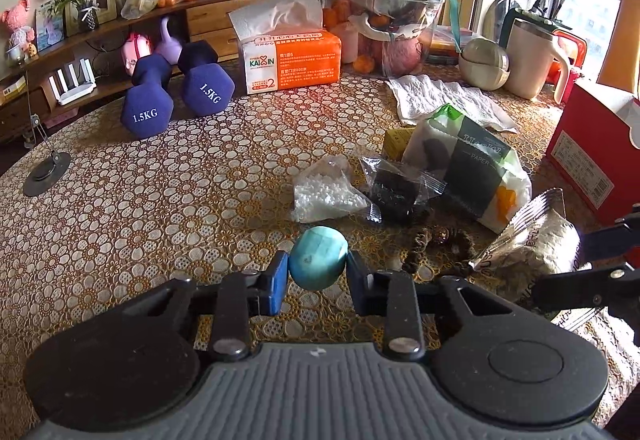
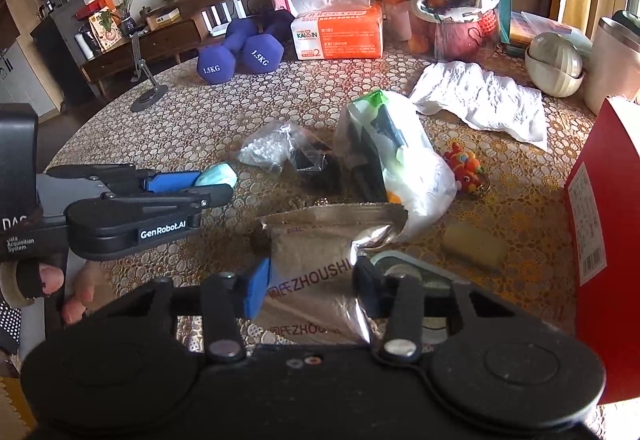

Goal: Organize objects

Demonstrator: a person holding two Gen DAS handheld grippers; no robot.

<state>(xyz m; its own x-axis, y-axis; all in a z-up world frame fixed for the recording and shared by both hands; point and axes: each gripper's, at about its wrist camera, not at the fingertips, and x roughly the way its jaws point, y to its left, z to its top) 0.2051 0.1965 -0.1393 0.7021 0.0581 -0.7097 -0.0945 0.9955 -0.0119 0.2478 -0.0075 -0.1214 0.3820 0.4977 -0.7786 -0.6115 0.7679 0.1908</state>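
Observation:
My left gripper (image 1: 318,272) is shut on a teal round ball (image 1: 318,258) and holds it just above the floral tablecloth (image 1: 160,199); it also shows at the left of the right wrist view (image 2: 218,183). My right gripper (image 2: 312,280) is shut on a silver foil snack pouch (image 2: 316,260) printed ZHOUSHI, which also shows at the right of the left wrist view (image 1: 532,244). Ahead lie a clear bag of white pellets (image 1: 326,189), a dark item in clear wrap (image 1: 396,183) and a soft tissue pack (image 1: 468,159).
Two purple 1.5KG dumbbells (image 1: 176,91), an orange tissue box (image 1: 290,55) and a bagged fruit basket (image 1: 384,11) stand at the back. A red box (image 2: 604,240) stands at the right, with a crumpled paper towel (image 2: 484,99), a red toy keychain (image 2: 466,165) and a mug (image 1: 532,55).

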